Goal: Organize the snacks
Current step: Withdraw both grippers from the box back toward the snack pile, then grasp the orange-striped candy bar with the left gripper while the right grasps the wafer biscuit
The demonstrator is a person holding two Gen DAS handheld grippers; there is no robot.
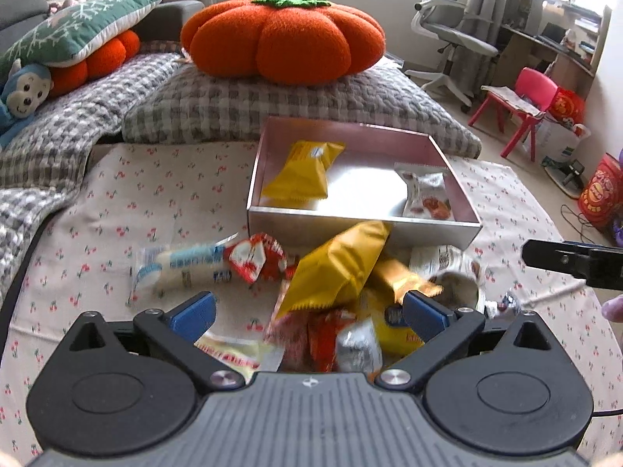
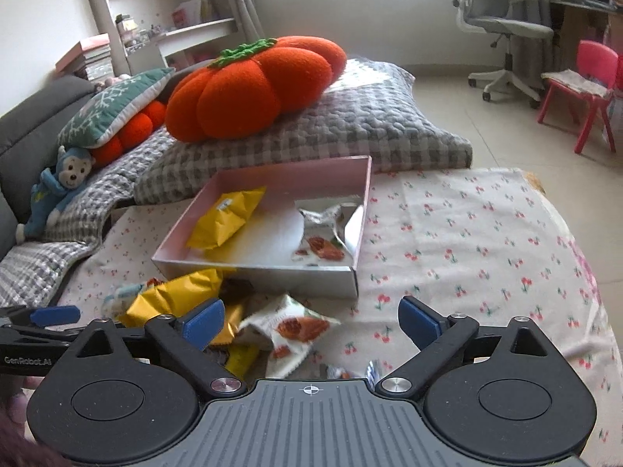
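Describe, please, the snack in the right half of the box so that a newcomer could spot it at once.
Find the orange pumpkin cushion; just in front of it sits the shallow pink box on the cherry-print cloth. Two packets lie inside. Yours is the white and silver packet with reddish-brown fruit pictures, not the plain yellow packet to its left.

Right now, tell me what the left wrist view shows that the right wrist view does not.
Only the left wrist view shows the long white and blue packet and the red and white packet lying left of the pile. Only the right wrist view shows the bookshelf and the bare cherry-print cloth right of the box. Both show the pink box, the yellow packet inside it, and the orange persimmon cushion.
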